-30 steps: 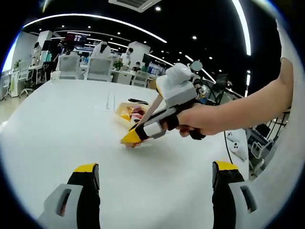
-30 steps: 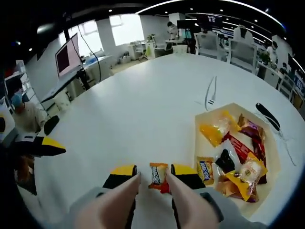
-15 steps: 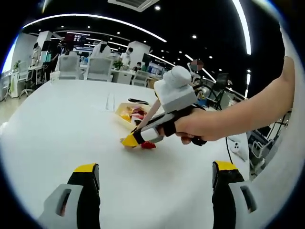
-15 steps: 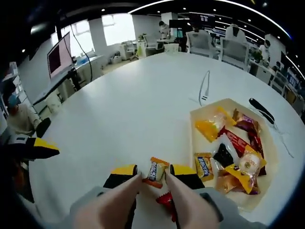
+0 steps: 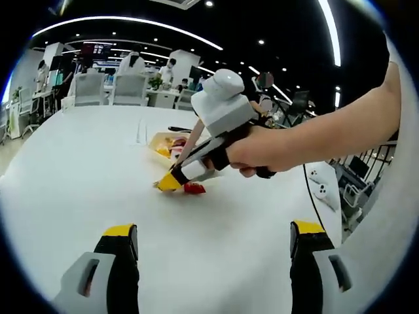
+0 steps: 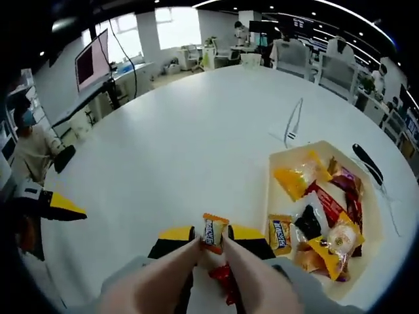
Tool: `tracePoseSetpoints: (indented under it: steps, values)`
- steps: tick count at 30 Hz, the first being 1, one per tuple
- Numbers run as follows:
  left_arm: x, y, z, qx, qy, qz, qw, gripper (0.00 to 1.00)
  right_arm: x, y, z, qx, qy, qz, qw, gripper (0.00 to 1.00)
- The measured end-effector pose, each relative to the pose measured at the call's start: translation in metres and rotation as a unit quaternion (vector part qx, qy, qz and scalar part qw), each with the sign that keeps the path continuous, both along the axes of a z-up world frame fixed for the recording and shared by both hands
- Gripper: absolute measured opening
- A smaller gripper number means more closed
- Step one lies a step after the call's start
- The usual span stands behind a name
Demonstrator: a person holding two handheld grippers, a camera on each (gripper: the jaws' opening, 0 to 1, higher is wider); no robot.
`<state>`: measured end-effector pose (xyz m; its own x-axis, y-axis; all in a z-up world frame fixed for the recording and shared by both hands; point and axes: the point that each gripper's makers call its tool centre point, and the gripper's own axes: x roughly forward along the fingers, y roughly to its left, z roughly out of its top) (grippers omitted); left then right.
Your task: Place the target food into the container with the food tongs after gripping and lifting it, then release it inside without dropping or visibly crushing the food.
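While the left gripper (image 5: 208, 261) gapes wide, the right gripper (image 6: 211, 237), angled down at the table (image 6: 196, 144), pinches an orange candy (image 6: 213, 231).

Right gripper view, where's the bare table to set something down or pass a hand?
Free: the wide white table left of and beyond the tray, up to the tongs. Crowded: inside the tray, and at the right gripper, which holds an orange candy above a red candy.
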<state>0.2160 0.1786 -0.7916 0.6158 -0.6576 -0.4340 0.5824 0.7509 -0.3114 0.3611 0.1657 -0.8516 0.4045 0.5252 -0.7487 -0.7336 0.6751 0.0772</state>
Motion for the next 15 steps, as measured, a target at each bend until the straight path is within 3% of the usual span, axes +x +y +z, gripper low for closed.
tracePoseSetpoints:
  steps: [8,15]
  values:
    - [-0.0017,0.0021,-0.0071,0.000,0.010,0.001,0.9999,0.97,-0.0005,0.0001,0.0011,0.021,-0.013,-0.002,0.9997,0.18]
    - [0.0074,0.0075,-0.0047,0.000,0.009,0.000,1.0000,0.97,0.0025,-0.0019,0.0022,0.026,-0.008,-0.046,0.9986,0.18]
